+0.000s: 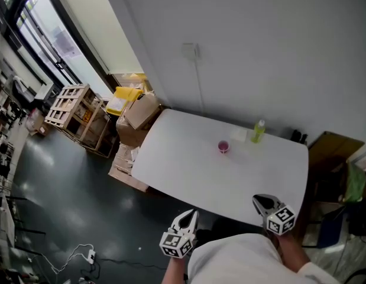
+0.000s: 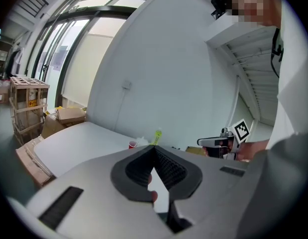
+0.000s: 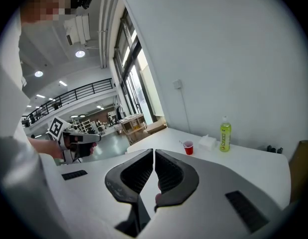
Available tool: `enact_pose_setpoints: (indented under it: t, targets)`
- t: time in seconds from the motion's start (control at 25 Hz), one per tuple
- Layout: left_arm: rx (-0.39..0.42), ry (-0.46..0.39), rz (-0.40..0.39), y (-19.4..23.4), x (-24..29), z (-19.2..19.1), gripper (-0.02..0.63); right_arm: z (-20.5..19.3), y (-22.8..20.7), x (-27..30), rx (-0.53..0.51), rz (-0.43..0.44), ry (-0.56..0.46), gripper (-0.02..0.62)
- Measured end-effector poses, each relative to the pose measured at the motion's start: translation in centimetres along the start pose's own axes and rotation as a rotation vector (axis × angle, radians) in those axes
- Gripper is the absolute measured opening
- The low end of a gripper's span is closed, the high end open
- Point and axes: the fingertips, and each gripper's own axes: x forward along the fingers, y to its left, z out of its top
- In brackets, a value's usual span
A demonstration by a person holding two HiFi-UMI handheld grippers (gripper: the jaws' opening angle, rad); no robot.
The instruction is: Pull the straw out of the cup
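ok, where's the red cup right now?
In the head view, the red cup stands on the white table, near its far edge, just left of a white packet and the green bottle.

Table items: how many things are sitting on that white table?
3. A red cup stands toward the middle of the table, a white packet is beside it, and a green bottle is next to that, near the wall. Smaller things could escape these views.

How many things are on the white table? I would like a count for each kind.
cup: 1
straw: 1
bottle: 1
white pack: 1
Total: 4
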Motion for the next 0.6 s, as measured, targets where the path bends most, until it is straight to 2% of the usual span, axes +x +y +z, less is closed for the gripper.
enact_pose_setpoints:
  t: [0.28,0.6]
  targets:
    - [0.008,0.013,-0.017,1.7,1.7,1.5,0.002,0.5,-1.3,2.0,0.041,-0.055,-0.002,0.037]
    - [0.03,0.046,-0.084,5.6,3.3,3.6,0.002,1.6,-0.9,5.2,0.05,-0.12,-0.019,0.037]
